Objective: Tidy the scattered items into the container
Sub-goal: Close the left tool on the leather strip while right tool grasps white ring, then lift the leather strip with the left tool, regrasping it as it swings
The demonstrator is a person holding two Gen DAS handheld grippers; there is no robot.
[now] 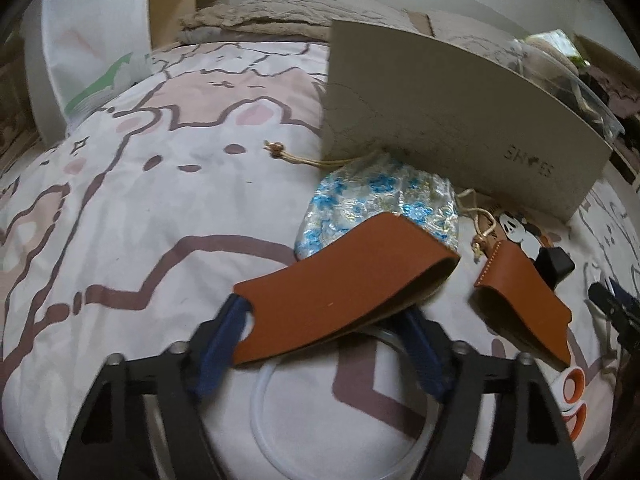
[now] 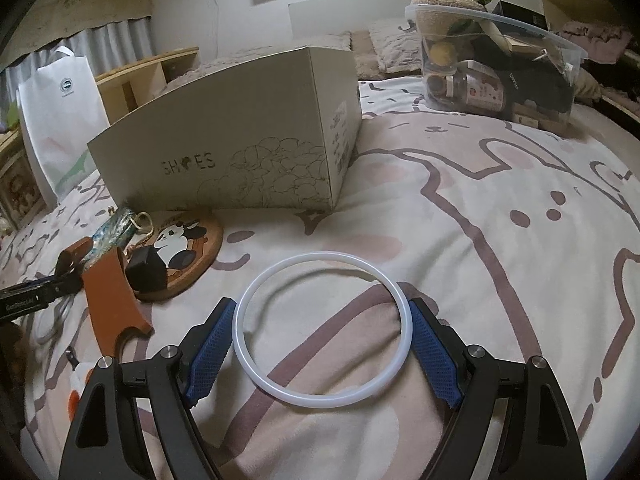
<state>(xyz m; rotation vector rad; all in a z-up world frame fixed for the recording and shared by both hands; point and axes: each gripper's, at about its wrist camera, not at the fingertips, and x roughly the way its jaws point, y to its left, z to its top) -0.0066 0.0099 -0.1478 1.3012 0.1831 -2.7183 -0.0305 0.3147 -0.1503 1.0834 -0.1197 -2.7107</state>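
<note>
Bedspread clutter, 2 grippers working near the shoe box (image 2: 224, 136).

Left gripper (image 1: 320, 328) is clamped on the brown leather sleeve (image 1: 340, 280), its free end drooping toward the blue floral pouch (image 1: 380, 204); a sloppy swing could snag that pouch's cord or let the leather slip out. Right gripper (image 2: 320, 344) stands spread, jaws flanking the white silicone ring (image 2: 324, 328) lying flat on the soft cover; closing could buckle the ring or pinch fabric. Panda coaster (image 2: 184, 248) and a second leather piece (image 1: 524, 304) wait by the box's near wall.
</note>
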